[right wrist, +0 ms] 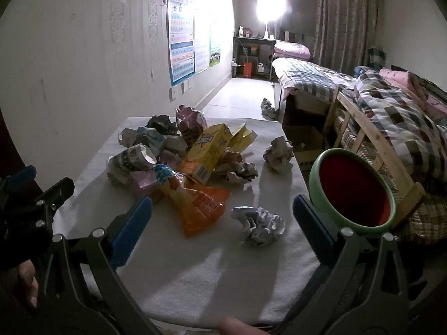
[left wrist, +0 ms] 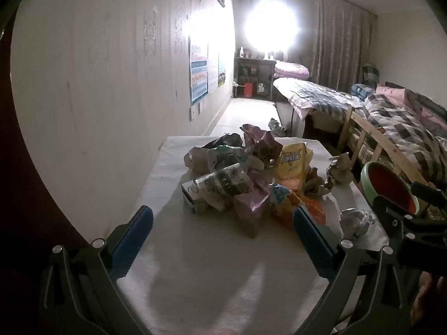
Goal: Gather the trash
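A heap of trash [left wrist: 245,173] lies on a white-clothed table [left wrist: 195,273]: crushed cartons, a yellow box [right wrist: 208,148], an orange snack bag [right wrist: 201,209] and pink wrappers. Crumpled paper balls lie apart, one near the front right [right wrist: 259,224] and one further back [right wrist: 279,153]. My left gripper [left wrist: 223,234] is open and empty, hovering just short of the heap. My right gripper [right wrist: 223,220] is open and empty, with the near paper ball between its fingers' line. A green bin with a red inside [right wrist: 354,189] stands beside the table's right edge.
A wall runs along the left. A wooden bed frame with a checked quilt [right wrist: 391,117] stands to the right of the table. A cardboard box [right wrist: 304,139] sits on the floor between them. A bright lamp [right wrist: 271,2] glares at the far end.
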Demonstrator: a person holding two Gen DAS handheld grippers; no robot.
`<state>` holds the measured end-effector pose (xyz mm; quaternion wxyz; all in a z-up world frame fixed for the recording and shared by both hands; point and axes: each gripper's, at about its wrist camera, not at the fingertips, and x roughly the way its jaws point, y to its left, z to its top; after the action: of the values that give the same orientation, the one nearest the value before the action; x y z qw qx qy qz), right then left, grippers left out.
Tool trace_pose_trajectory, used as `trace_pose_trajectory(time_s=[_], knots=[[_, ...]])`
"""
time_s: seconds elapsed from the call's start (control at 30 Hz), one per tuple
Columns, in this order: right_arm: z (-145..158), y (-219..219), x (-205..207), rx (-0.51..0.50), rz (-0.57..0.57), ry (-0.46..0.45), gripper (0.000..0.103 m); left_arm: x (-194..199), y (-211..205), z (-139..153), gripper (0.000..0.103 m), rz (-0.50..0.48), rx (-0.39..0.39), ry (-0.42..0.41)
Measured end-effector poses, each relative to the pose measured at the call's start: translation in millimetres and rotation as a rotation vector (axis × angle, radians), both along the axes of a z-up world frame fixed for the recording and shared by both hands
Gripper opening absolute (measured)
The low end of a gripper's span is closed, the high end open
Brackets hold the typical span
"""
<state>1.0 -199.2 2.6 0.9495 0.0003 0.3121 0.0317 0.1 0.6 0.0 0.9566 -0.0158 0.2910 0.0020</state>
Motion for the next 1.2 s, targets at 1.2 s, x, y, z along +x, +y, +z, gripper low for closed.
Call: trace_pose_trajectory(time_s=[1.2], knots=[[-4.7, -0.4, 1.5, 0.002, 0.008, 0.005, 0.100, 0.7, -1.3, -0.1, 0.095, -0.002, 0.018, 0.014]])
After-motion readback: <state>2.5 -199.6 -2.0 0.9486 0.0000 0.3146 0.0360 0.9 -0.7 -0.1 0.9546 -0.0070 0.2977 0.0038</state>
